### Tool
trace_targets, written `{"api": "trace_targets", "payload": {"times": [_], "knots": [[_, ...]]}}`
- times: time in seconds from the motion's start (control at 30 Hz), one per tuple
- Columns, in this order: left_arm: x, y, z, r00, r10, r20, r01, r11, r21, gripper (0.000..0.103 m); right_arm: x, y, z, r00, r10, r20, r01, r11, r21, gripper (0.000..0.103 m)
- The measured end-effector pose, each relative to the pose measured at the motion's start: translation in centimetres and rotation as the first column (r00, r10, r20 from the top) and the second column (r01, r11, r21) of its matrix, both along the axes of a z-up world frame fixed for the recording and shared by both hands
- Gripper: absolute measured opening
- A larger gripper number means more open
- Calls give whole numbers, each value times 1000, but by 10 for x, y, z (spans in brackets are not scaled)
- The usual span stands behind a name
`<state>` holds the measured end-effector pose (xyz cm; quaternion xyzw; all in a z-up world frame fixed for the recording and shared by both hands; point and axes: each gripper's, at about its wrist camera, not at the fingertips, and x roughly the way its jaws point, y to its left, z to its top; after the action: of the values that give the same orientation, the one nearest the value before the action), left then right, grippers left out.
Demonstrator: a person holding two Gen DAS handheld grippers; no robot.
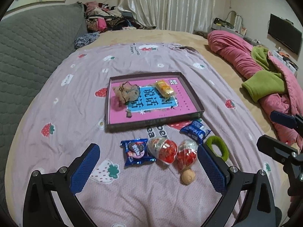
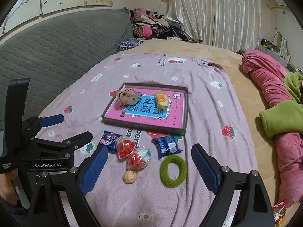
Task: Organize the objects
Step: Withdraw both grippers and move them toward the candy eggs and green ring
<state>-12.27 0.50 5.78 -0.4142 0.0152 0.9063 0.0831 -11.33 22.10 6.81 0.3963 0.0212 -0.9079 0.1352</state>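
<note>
A shallow box tray (image 1: pixel 191 87) (image 2: pixel 186 109) with a pink bottom lies on the strawberry-print cloth. In it lie a yellow snack pack (image 1: pixel 164 88) (image 2: pixel 161 100) and a mesh pouch (image 1: pixel 127 93) (image 2: pixel 128 97). In front of the tray lie an Oreo pack (image 1: pixel 136 151) (image 2: pixel 109 138), two red egg-shaped snacks (image 1: pixel 163 150) (image 2: pixel 125 147), a second blue pack (image 1: pixel 195 131) (image 2: pixel 166 145), a walnut (image 1: pixel 187 176) (image 2: pixel 129 176) and a green ring (image 1: pixel 217 147) (image 2: pixel 173 170). My left gripper (image 1: pixel 147 168) is open above the near snacks. My right gripper (image 2: pixel 149 167) is open, with the ring between its fingers.
A grey quilted headboard (image 1: pixel 34 43) (image 2: pixel 56 43) runs along the left. A rolled pink and green blanket (image 1: pixel 265 71) (image 2: pixel 274 104) lies on the right of the bed. A clothes pile (image 1: pixel 106 19) lies behind. A small snack wrapper (image 2: pixel 278 211) lies at the near right.
</note>
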Motion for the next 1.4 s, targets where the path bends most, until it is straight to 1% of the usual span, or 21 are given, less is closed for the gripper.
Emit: {"api": "trace_targets", "payload": {"times": [0.37,0.67,1.0,1.13,1.4], "knots": [[12,-15,-27,999,16,29,-16,1000,-22,102,12,-15,-25,999,18,40,-18,1000,3,92],[18,-24,-50,998,20,62,-20,1000,-6,102,18,-24,-39,998,26,58,-26,1000,11,93],[20,-17,-67,997,11,75,-12,1000,10,102,20,-25,-59,996,20,83,-23,999,35,93],[17,-13,-74,997,5,78,-7,1000,24,102,18,-20,-66,995,15,94,-19,999,42,93],[9,-1,-83,997,-10,75,9,1000,19,102,10,-8,-84,993,-4,116,-3,998,61,93]]}}
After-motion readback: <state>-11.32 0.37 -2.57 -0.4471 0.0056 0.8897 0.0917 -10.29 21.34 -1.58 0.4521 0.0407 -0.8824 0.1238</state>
